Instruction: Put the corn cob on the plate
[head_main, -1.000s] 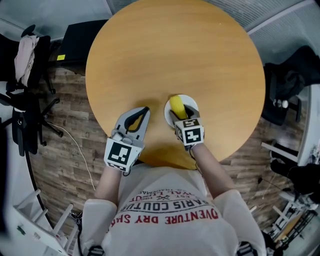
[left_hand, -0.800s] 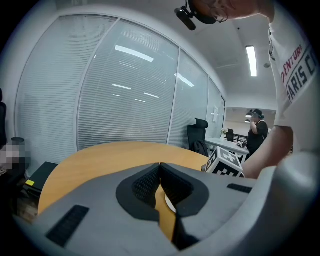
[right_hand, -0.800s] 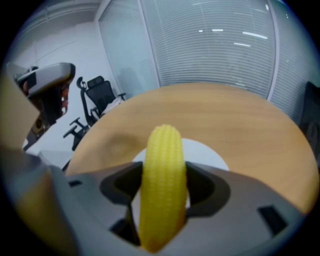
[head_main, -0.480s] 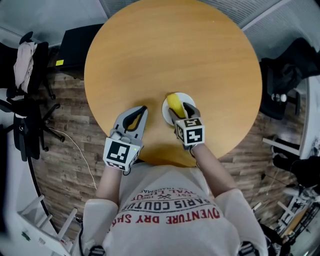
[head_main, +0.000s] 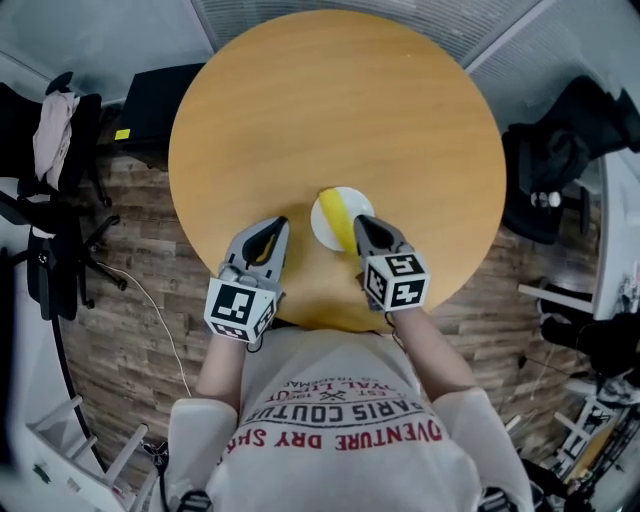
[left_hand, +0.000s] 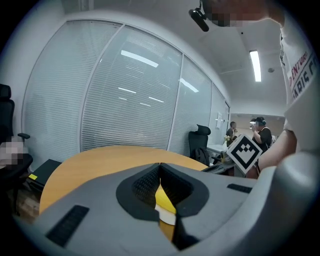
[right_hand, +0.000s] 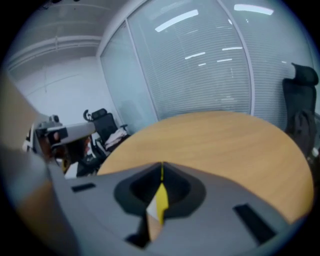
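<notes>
The round table (head_main: 340, 110) is glowing a warm orange-brown. The corn cob (head_main: 337, 218) is shining bright yellow, and the plate (head_main: 352, 200) is looking plain white. The left gripper (head_main: 275, 226) and the right gripper (head_main: 359, 222) are showing grey, with black inside. The left cube (head_main: 240, 308) and the right cube (head_main: 397, 280) are wearing black squares on white. The shirt (head_main: 340, 420) is showing red letters on white. The floor (head_main: 130, 280) is showing brown planks.
</notes>
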